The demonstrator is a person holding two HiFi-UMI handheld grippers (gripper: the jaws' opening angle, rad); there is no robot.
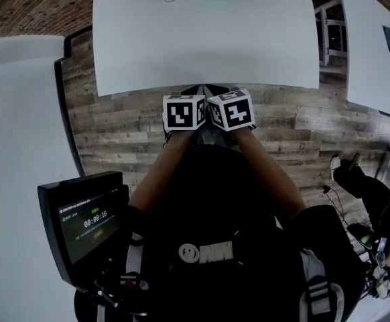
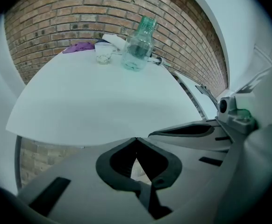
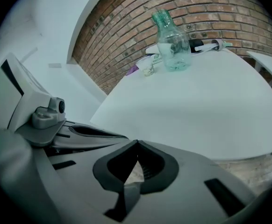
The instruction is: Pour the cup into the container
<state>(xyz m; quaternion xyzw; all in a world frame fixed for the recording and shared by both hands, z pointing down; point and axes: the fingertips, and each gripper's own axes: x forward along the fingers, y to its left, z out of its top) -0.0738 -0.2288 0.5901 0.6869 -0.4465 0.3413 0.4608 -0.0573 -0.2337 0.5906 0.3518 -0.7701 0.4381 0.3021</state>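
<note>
Clear cup (image 2: 103, 53) just L of greenish container (image 2: 138, 45).

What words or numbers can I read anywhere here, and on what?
"00:00:16": on the screen.
Small print above it: too small to read.
White logo on the person's chest: too blurred to read.
Left marker cube and right marker cube: patterns only, no words.

prob lab: brick wall (image 2: 56, 13), wht table (image 1: 208, 45), monitor (image 1: 88, 220)

Screen (image 1: 88, 223) at lower left: timer reads 00:00:16.
</note>
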